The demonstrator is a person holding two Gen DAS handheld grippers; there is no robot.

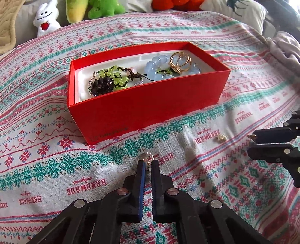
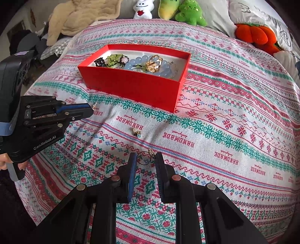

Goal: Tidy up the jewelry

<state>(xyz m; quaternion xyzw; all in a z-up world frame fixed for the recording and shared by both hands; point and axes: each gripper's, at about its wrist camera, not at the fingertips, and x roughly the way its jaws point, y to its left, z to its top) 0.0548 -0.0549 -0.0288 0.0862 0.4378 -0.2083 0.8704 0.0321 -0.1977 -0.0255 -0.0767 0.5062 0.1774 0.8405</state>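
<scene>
A red open box (image 1: pixel 142 105) on the patterned cloth holds green, dark and blue bead bracelets and a gold ring piece (image 1: pixel 180 62); it also shows in the right wrist view (image 2: pixel 131 84). My left gripper (image 1: pixel 148 163) is shut on a small gold earring (image 1: pixel 148 156), held just above the cloth in front of the box. My right gripper (image 2: pixel 144 159) is open around a thin ring with a gold charm (image 2: pixel 145 158) that touches both pads; I cannot tell if it rests on the cloth. A small pearl earring (image 2: pixel 137 131) lies loose between the grippers and the box.
Plush toys (image 2: pixel 180 11) and an orange plush (image 2: pixel 255 35) line the far edge of the bed. A beige blanket (image 2: pixel 82 16) lies at the far left. The patterned cloth (image 2: pixel 225 131) covers the whole surface.
</scene>
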